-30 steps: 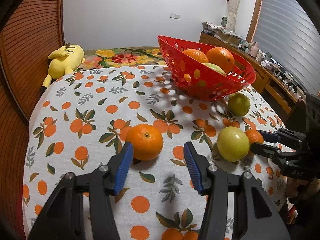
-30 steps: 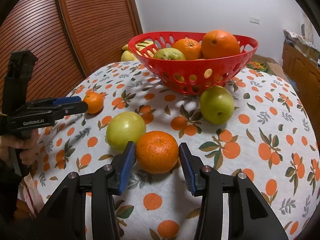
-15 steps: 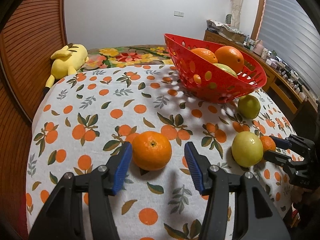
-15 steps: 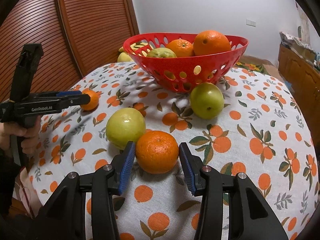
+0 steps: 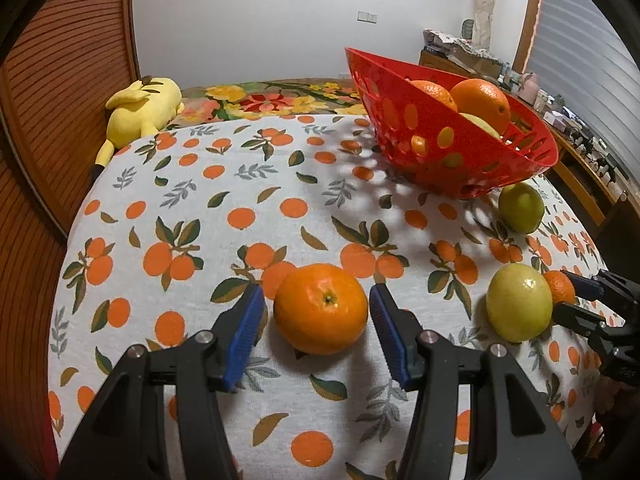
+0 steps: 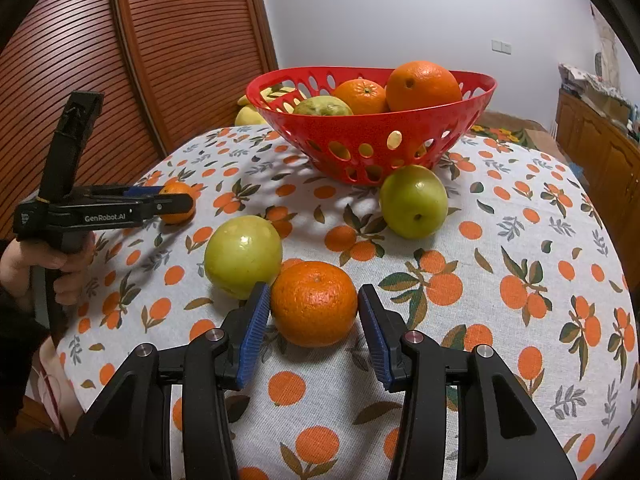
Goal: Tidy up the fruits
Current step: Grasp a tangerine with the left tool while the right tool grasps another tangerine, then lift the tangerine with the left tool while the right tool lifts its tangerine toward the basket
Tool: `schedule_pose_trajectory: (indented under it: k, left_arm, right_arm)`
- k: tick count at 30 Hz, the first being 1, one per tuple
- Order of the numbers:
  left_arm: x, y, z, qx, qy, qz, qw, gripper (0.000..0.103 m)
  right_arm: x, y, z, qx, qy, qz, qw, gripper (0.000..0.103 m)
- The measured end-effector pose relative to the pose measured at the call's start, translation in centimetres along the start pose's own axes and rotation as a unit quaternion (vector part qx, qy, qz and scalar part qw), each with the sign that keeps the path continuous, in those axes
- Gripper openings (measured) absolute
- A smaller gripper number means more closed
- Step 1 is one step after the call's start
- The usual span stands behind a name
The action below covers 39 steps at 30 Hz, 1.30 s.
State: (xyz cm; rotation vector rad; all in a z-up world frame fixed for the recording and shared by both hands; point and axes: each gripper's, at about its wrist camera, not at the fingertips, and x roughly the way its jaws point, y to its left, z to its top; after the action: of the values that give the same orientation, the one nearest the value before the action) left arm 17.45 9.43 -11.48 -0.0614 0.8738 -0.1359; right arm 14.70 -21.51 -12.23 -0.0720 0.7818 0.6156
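A red basket (image 5: 472, 160) (image 6: 400, 136) holds two oranges and a green apple. In the left wrist view my left gripper (image 5: 318, 314) is open with an orange (image 5: 321, 307) between its blue pads, on the tablecloth. In the right wrist view my right gripper (image 6: 313, 314) is open around another orange (image 6: 314, 302) that touches a yellow-green apple (image 6: 243, 255). A second green apple (image 6: 413, 201) lies by the basket. The right gripper also shows at the left wrist view's right edge (image 5: 576, 302), behind the apple (image 5: 519, 307).
The round table has an orange-print cloth (image 5: 248, 208). A yellow plush toy (image 5: 140, 108) lies beyond its far edge. A wood slat wall (image 6: 120, 60) stands left. A sideboard with clutter (image 5: 568, 120) runs along the right.
Both grippers have moved forward, so each orange now sits deeper between its pads. The jaws stay open. The fruit has not moved.
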Motion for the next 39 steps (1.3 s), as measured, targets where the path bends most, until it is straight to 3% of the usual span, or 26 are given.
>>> schedule_pose_trajectory:
  k: [15,18,23,39]
  left_arm:
    - [0.1,0.3,-0.3,-0.002,-0.003,-0.005,1.0,0.055]
    - [-0.1,0.2,-0.4,0.0,-0.007,-0.016,0.9998,0.046]
    - [-0.5,-0.2,-0.4,0.004,-0.011,-0.017,0.9998,0.045]
    - [-4.6,-3.2,1.2,0.022,-0.061,-0.041,0.9971,0.045]
  right_arm:
    - [0.2,0.1,0.1,-0.001,0.003,-0.002,1.0,0.048]
    - [0.3,0.1,0.0,-0.004,0.005,-0.004,1.0,0.049]
    - [0.4,0.1,0.0,-0.003,0.006,-0.004,1.0,0.049]
    - [0.5,0.0,0.0,0.006,0.005,0.002,1.0,0.048]
